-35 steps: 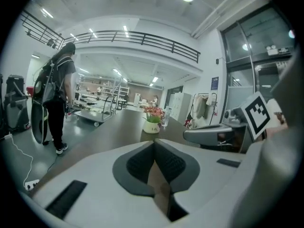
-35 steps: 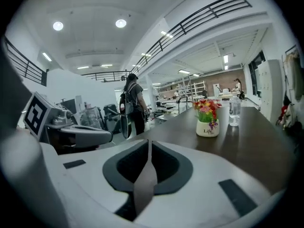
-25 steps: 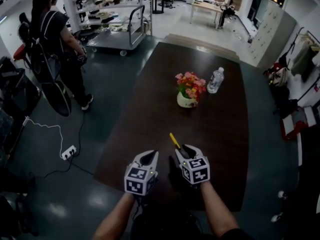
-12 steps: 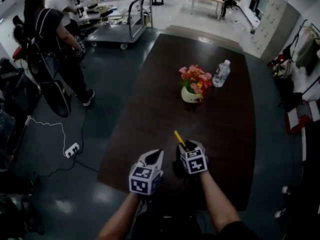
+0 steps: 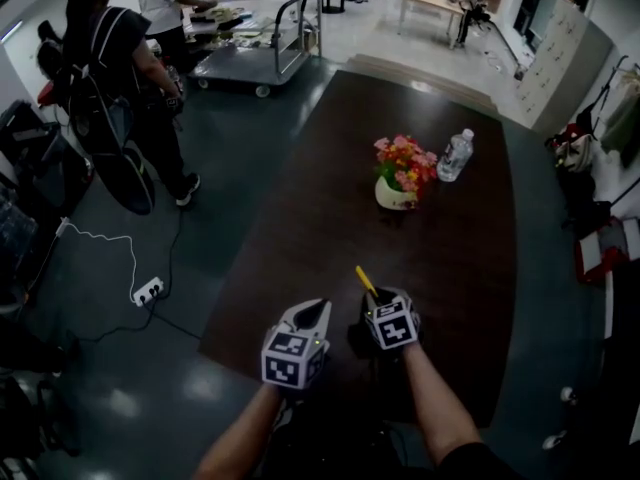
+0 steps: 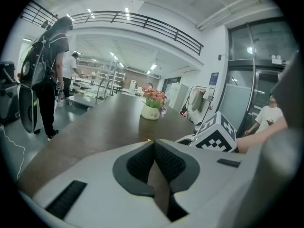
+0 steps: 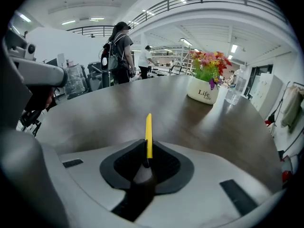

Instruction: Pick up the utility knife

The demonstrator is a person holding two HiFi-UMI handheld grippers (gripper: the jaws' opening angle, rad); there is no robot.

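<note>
My right claw (image 7: 148,161) had just been closing and was clenched on the utility knife (image 7: 148,132). The yellow body was pinched edge-on between the 2 dark pads (image 7: 165,165) and pointed out over the table (image 7: 118,113). My right gripper view showed that grip plainly. The head view showed only the knife's yellow tip poking past the claw, close to the table's near edge. My left claw (image 6: 154,159) was shut on nothing, its halves pressed together, which only its own view revealed. That view also caught the right claw's marker cube (image 6: 216,134) just beside it. Farther along the table stood a flower pot (image 5: 397,196) and a water bottle (image 5: 455,155), near each other.
</note>
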